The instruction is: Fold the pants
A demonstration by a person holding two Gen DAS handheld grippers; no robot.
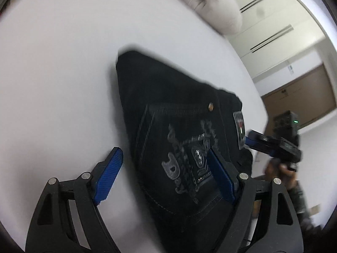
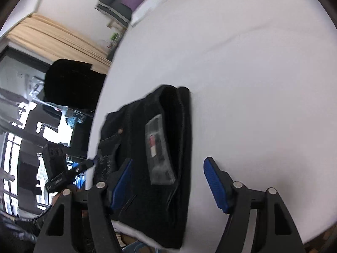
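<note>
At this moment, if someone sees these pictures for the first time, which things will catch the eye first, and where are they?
The folded black pants stand out first, dark against the white table, with a pale embroidered crest on the back pocket. Next come the bright blue pads of the left gripper, open around the near end of the pants. In the right wrist view, the right gripper is also open, with a rectangular label patch between its fingers.

One pair of black pants [image 1: 181,130], folded on one white table [image 1: 63,73], is seen, along with two open grippers, left [image 1: 166,177] and right [image 2: 168,181], and one pale bundle [image 1: 210,2].
</note>
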